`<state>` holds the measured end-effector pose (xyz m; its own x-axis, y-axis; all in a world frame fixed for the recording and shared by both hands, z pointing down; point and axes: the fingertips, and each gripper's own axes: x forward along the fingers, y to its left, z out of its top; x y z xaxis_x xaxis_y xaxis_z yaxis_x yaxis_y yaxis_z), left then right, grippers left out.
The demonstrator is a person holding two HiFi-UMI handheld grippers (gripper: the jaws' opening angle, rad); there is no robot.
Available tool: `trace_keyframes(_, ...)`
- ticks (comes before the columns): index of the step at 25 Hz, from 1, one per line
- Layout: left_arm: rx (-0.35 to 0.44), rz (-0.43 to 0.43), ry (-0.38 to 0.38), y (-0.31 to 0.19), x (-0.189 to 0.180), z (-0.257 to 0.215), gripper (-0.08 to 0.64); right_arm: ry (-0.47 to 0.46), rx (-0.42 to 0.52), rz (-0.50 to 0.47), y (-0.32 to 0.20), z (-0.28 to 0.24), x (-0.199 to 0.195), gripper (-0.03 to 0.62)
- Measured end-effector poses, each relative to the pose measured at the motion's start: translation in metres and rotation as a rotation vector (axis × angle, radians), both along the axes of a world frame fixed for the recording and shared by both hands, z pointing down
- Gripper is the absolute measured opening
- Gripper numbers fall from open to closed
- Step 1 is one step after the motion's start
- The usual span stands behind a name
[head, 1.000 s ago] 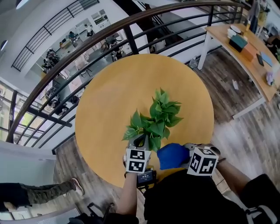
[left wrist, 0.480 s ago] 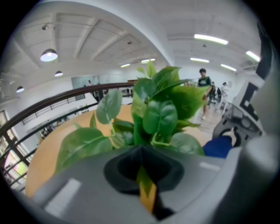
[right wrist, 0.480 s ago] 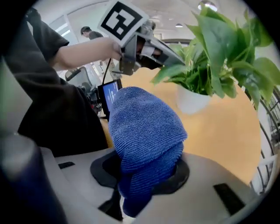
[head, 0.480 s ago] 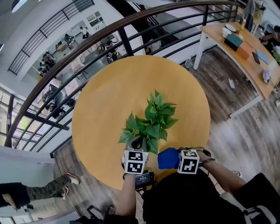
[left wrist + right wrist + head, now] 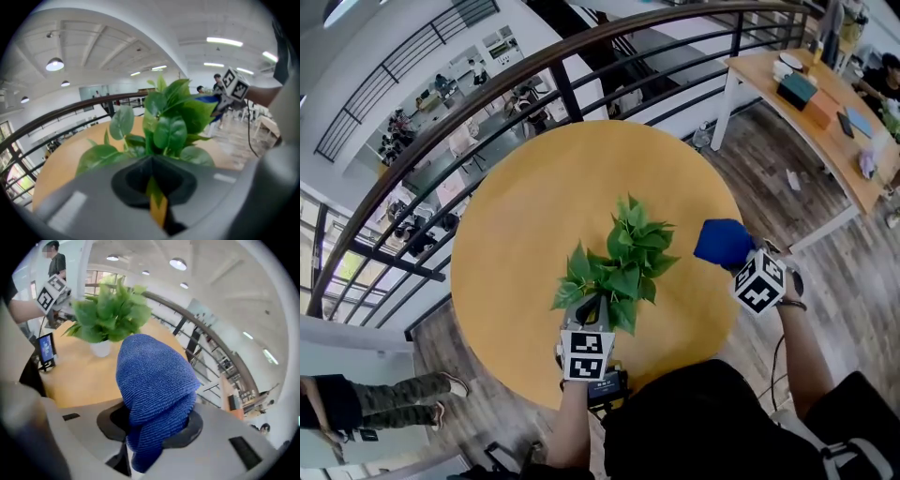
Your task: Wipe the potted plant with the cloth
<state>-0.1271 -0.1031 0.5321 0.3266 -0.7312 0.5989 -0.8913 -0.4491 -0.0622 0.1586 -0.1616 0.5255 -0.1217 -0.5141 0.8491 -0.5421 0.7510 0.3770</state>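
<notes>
Left gripper (image 5: 596,306): kept at the near side of the plant. The jaws are closed, with a thin green-yellow strip, judged to be a leaf (image 5: 157,201), pinched between them.
Potted plant (image 5: 624,255): stood near the middle of the round table (image 5: 525,187), unmoved.
Right gripper (image 5: 739,261): clamped on the blue cloth (image 5: 722,242). It has been swung from beside the left gripper out to the plant's right, at the table edge.
Meaning: the cloth is held clear of the leaves and no wiping contact is made. An approach from the right is judged to be set up.
Writing: none can be read; only square markers are seen on the cubes.
</notes>
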Motion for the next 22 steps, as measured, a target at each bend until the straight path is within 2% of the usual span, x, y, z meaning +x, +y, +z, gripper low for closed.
trace_keyframes(3,0.057,-0.032,0.024,0.004,0.000,-0.022,0.002,-0.072,0.212,0.047,-0.042,-0.051,-0.018,0.150)
trace_keyframes(5,0.104,-0.056,0.048,0.004,0.002,-0.036,0.002,-0.099,0.288,0.049,-0.060,-0.071,-0.035,0.150)
trace_keyframes(7,0.142,-0.053,0.051,0.000,0.008,-0.045,0.002,-0.099,0.319,0.037,-0.070,-0.075,-0.054,0.150)
trace_keyframes(9,0.145,-0.027,0.035,-0.005,0.017,-0.043,0.002,-0.088,0.301,0.008,-0.073,-0.066,-0.071,0.150)
trace_keyframes(14,0.066,0.040,-0.017,-0.010,0.029,-0.008,0.002,-0.093,0.182,-0.075,-0.051,-0.031,-0.091,0.150)
trace_keyframes(19,0.014,0.022,0.013,-0.008,0.018,0.007,0.002,-0.079,0.119,-0.048,-0.042,-0.005,-0.075,0.150)
trace_keyframes(22,0.011,0.016,0.026,-0.009,0.017,0.008,0.002,-0.064,0.069,-0.015,-0.035,0.018,-0.061,0.150)
